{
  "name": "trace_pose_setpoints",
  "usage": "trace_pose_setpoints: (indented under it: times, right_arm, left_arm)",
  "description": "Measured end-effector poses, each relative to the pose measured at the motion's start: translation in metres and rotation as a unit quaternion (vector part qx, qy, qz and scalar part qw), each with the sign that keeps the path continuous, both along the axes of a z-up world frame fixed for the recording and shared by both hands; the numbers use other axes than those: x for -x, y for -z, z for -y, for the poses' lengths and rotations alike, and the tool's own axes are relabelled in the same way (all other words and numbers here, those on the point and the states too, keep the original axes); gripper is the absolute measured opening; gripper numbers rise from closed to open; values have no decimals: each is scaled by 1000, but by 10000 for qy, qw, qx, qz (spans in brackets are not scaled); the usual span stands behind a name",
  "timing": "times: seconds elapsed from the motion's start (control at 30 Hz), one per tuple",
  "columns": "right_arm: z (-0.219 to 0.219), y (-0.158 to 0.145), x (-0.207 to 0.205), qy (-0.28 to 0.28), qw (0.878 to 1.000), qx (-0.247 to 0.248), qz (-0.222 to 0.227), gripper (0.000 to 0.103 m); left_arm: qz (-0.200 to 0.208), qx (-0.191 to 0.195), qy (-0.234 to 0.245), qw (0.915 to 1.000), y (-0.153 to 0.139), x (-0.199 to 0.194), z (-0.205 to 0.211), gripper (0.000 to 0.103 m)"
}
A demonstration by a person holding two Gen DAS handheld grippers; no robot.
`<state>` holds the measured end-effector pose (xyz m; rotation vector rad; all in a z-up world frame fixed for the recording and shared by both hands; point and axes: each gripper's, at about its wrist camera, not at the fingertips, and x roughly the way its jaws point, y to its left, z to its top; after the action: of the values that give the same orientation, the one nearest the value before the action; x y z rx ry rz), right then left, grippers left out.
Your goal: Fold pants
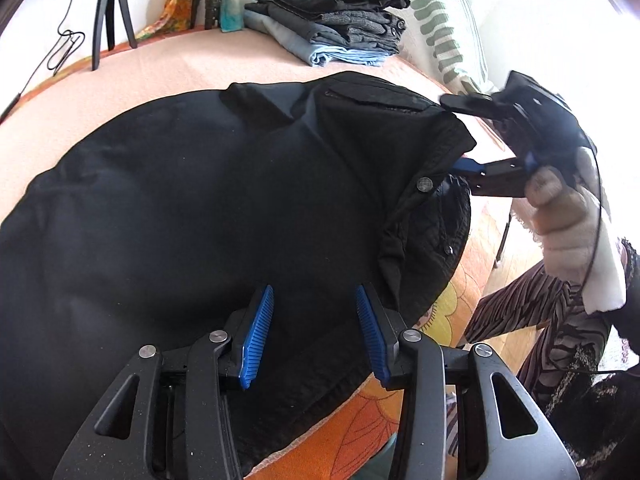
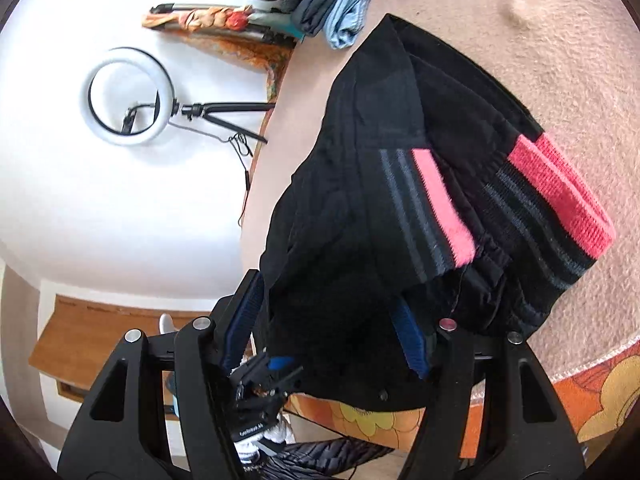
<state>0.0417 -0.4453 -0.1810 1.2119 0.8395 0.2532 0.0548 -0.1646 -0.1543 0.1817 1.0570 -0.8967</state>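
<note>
Black pants (image 1: 180,220) lie spread on a pink blanket (image 1: 160,80), waistband with a metal button (image 1: 425,184) to the right. My left gripper (image 1: 314,336) hovers open just over the near edge of the cloth, blue pads apart and nothing pinched. My right gripper (image 1: 466,134) comes in from the right, one finger above and one below the waistband corner. In the right wrist view the bunched waist (image 2: 360,280), with its pink and grey striped lining (image 2: 440,208), sits loosely between the wide-set pads of the right gripper (image 2: 328,332).
A stack of folded clothes (image 1: 328,20) sits at the back of the bed beside a striped pillow (image 1: 440,32). A tripod (image 1: 108,12) and a ring light (image 2: 124,96) stand beyond the bed. An orange flowered sheet (image 1: 360,420) marks the near edge. A person's hand (image 1: 560,208) holds the right gripper.
</note>
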Motion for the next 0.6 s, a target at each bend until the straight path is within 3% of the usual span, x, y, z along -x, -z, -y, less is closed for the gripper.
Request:
trace_pose_setpoints:
  times: [0.13, 0.27, 0.4, 0.5, 0.6]
  right_arm:
    - [-1, 0, -7, 64, 10000, 64, 39, 64]
    - [0, -7, -7, 98, 9991, 405, 120, 42]
    - [-3, -33, -1, -40, 9894, 1434, 242, 25]
    - [-14, -62, 9, -404, 9704, 2321, 530, 19]
    - [-11, -61, 15, -549, 9595, 2723, 471, 18]
  left_arm:
    - [-89, 117, 42, 9999, 0, 2, -4, 42]
    - [-194, 223, 148, 9995, 0, 4, -2, 42]
    - [-89, 122, 309, 9994, 1, 9, 4, 42]
    - [-122, 155, 347, 9992, 1, 9, 5, 42]
    - [-108, 154, 411, 9990, 1, 12, 5, 42]
